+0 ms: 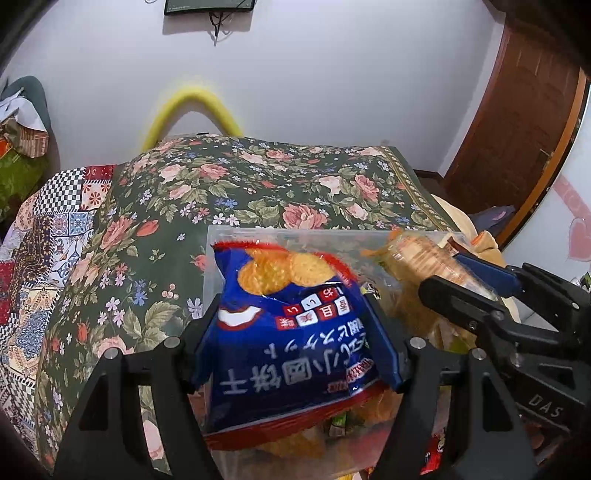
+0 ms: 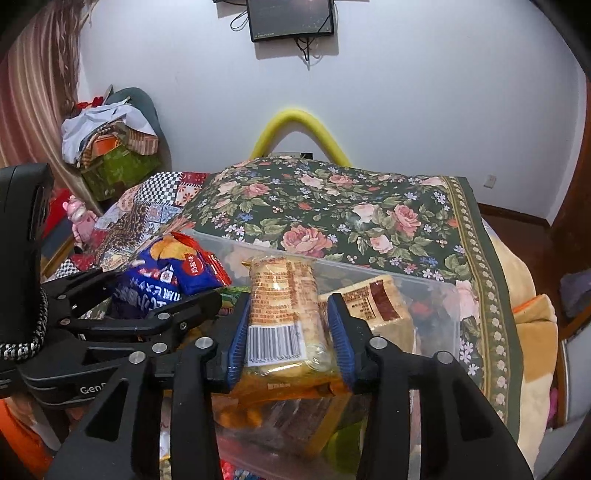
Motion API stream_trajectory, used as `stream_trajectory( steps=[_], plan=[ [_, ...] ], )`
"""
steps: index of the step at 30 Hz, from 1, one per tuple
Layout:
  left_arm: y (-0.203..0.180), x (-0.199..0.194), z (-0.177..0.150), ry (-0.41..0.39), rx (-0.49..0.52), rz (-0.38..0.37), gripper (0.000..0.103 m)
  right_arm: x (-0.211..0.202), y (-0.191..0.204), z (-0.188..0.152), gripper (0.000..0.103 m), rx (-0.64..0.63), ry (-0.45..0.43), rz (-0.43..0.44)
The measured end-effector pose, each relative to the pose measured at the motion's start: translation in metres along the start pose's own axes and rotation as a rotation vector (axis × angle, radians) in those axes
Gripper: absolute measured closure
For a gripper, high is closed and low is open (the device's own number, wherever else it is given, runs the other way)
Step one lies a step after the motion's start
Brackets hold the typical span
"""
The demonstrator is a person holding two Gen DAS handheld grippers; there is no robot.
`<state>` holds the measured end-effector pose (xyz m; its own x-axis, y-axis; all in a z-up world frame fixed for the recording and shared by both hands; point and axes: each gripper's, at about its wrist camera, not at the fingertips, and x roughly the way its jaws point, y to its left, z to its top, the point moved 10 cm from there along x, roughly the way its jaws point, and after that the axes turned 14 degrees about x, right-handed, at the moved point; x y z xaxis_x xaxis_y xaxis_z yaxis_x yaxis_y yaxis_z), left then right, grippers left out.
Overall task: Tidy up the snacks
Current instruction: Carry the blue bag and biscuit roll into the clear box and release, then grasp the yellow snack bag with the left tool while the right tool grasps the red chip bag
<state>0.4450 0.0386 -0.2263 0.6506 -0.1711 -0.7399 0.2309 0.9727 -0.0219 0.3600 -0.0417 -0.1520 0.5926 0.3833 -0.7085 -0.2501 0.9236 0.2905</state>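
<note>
My left gripper [image 1: 291,314] is shut on a blue cracker bag [image 1: 288,332] with a red edge and holds it over a clear plastic bin [image 1: 221,236] of snacks. My right gripper [image 2: 288,314] is shut on a clear cracker sleeve [image 2: 282,306] with a barcode, above the same bin [image 2: 436,288]. In the left wrist view the right gripper [image 1: 469,284] and its cracker sleeve [image 1: 417,258] come in from the right. In the right wrist view the left gripper [image 2: 147,306] and the blue bag [image 2: 162,280] are at the left.
The bin rests on a floral cloth [image 1: 258,184] over a bed or table. A tan snack packet [image 2: 376,299] and other packets lie in the bin. A yellow foam tube [image 2: 299,125] and a wall screen [image 2: 291,18] are behind. Piled clutter [image 2: 107,147] stands at the left.
</note>
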Motion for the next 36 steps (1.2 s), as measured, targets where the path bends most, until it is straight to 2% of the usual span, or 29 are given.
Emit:
stream_trajectory(
  steps=[2, 4, 11, 16, 27, 36],
  plan=[
    [0.0, -0.005, 0.002, -0.012, -0.003, 0.0, 0.029, -0.004, -0.001, 0.0, 0.05, 0.006, -0.006, 0.003],
    [0.0, -0.012, 0.004, -0.022, -0.004, 0.002, 0.026, -0.01, -0.001, 0.001, 0.047, 0.005, -0.019, 0.001],
    [-0.008, -0.047, 0.007, -0.061, 0.033, 0.018, 0.021, -0.034, 0.003, -0.002, 0.042, -0.014, -0.046, -0.001],
    [-0.014, -0.074, -0.004, -0.076, 0.059, 0.031, 0.02, -0.051, 0.004, -0.01, 0.038, -0.005, -0.068, 0.003],
    [-0.011, -0.093, -0.067, -0.003, 0.028, 0.007, 0.019, -0.061, 0.004, -0.06, 0.026, 0.03, -0.029, 0.001],
    [0.002, -0.094, -0.129, 0.072, 0.005, 0.008, 0.019, -0.037, 0.002, -0.108, 0.014, 0.062, 0.079, -0.055]
  ],
)
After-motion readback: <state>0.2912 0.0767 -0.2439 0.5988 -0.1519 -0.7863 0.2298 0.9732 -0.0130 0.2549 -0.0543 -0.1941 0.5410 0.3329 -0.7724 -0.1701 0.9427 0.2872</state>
